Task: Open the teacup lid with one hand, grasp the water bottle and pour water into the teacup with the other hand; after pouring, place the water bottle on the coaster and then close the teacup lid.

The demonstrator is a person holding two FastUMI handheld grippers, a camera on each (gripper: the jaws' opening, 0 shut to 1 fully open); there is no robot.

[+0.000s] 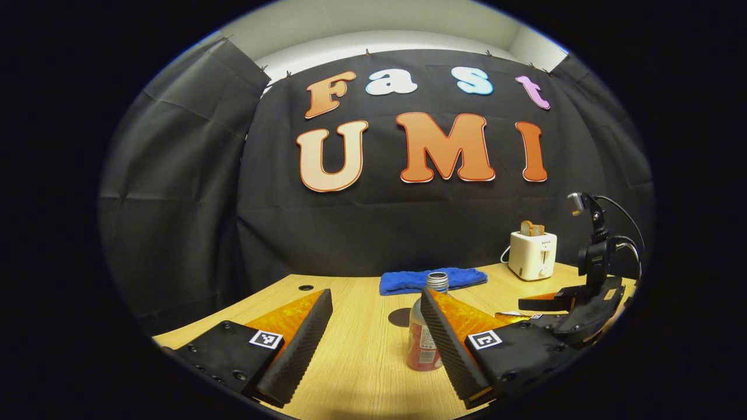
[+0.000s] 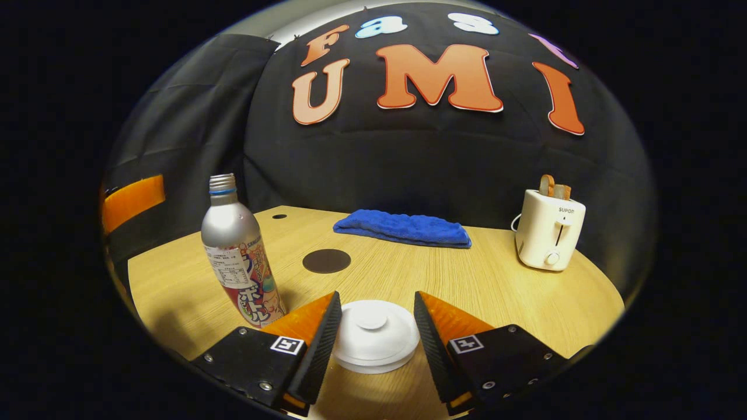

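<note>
So the right gripper [image 2: 373, 326] has its jaws spread around the white teacup lid [image 2: 373, 333], sitting either side of it, not clearly pinching it. The water bottle [image 2: 238, 251] stands upright to the lid's left on the wooden table [image 2: 502, 280], with the dark round coaster [image 2: 326, 261] farther back. The left gripper [image 1: 373, 332] is wide open, bottle [image 1: 424, 332] just by its right finger. Blue towel [image 2: 402, 228] and toaster [image 2: 548, 230] sit at the far edge.
</note>
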